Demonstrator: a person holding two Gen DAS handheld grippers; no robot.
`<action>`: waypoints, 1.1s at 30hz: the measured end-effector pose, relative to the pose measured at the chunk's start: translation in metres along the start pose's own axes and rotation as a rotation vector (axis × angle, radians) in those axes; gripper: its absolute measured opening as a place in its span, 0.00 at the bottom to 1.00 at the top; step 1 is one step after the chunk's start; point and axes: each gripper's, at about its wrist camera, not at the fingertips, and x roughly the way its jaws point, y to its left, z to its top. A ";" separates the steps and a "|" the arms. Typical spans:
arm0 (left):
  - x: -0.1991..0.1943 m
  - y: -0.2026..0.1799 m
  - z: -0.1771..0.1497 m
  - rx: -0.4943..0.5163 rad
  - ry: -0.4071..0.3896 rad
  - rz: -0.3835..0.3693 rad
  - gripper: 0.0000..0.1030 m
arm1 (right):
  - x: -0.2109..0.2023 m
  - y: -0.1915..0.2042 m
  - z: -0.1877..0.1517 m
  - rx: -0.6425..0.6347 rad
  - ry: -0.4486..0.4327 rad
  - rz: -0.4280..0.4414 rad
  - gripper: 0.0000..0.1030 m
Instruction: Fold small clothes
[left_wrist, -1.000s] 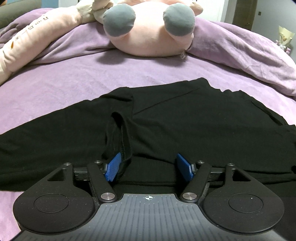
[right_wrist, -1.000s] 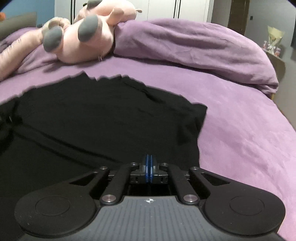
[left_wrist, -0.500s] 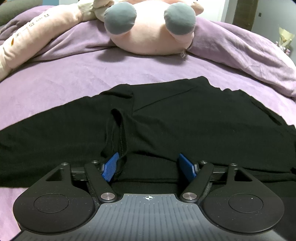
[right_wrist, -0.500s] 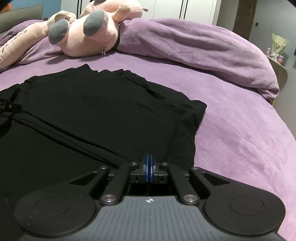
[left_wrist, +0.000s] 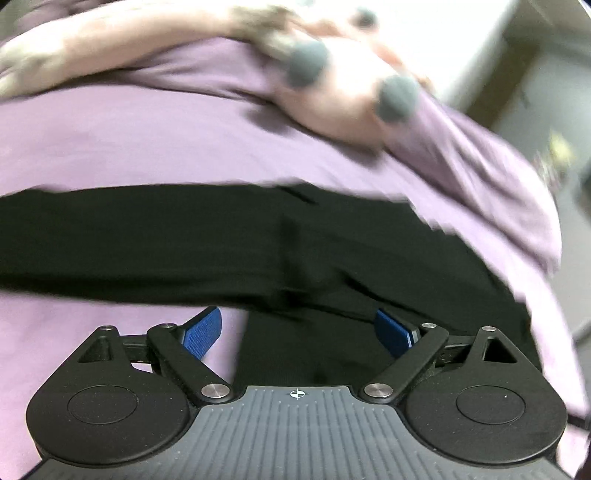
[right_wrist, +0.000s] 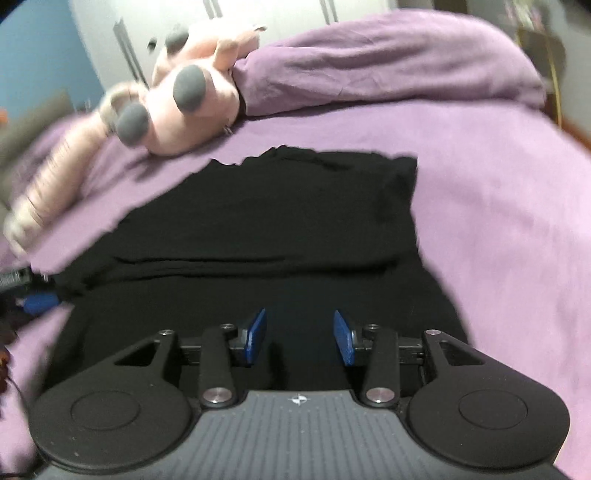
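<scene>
The black garment lies flat on the purple bedsheet, spread ahead of and beneath the left gripper, a long band reaching leftward. Under the right gripper its folded layer shows a crosswise fold edge just ahead.

Readable text: none in either view.
Long pink cushion: far ahead and left of the right gripper's fingers; blurred, with faint dark marks that cannot be read.
Left gripper body: just behind the fingers, a small white crosshair sign, no letters.
Right gripper body: just behind the fingers, a like white crosshair sign, no letters.
Black garment: ahead of the fingers, no visible print or label.
</scene>
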 end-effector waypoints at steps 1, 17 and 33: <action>-0.013 0.022 0.001 -0.068 -0.031 0.020 0.91 | -0.004 -0.001 -0.007 0.038 0.005 0.021 0.39; -0.053 0.240 0.005 -0.882 -0.328 0.104 0.36 | -0.006 0.017 -0.026 0.164 0.044 0.092 0.39; -0.053 0.083 0.048 -0.276 -0.305 -0.088 0.06 | -0.018 0.008 -0.026 0.189 -0.023 0.104 0.38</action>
